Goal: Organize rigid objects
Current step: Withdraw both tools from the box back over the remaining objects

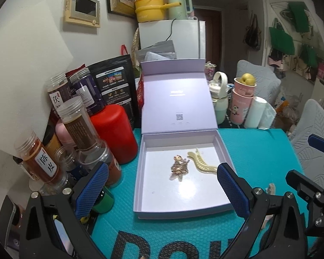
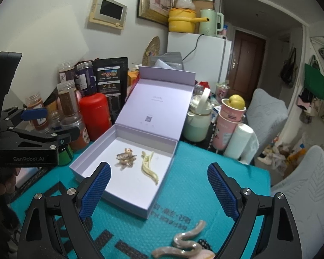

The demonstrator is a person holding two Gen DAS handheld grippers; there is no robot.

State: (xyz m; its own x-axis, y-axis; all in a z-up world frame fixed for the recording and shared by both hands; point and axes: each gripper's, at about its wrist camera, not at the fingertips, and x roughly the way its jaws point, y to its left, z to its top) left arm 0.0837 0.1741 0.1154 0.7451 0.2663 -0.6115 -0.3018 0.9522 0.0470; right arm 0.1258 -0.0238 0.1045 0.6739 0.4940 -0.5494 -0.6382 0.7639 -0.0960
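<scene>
An open lilac box (image 1: 138, 172) (image 2: 162, 181) lies on the teal mat with its lid standing up behind it. On the box floor lie a brown-gold hair clip (image 1: 179, 167) (image 2: 126, 157) and a cream claw clip (image 1: 202, 161) (image 2: 149, 168). My left gripper (image 1: 162, 190) (image 2: 61, 122) hangs open over the box's front edge, with nothing between its fingers. My right gripper (image 2: 158, 192) (image 1: 306, 159) is open too, above the box's near right corner. A beige wavy hair clip (image 2: 183, 241) (image 1: 271, 188) lies on the mat in front of the right gripper, beside a polka-dot item (image 2: 205, 243).
Left of the box stand several clear jars (image 1: 80, 125) and a red canister (image 1: 116, 133). Behind the box are a black pouch (image 1: 116, 86), a pale green kettle (image 2: 197, 120), stacked pink cups (image 2: 229, 125) holding a yellow fruit, and a white roll (image 2: 239, 142). Grey chairs (image 2: 304, 185) stand right.
</scene>
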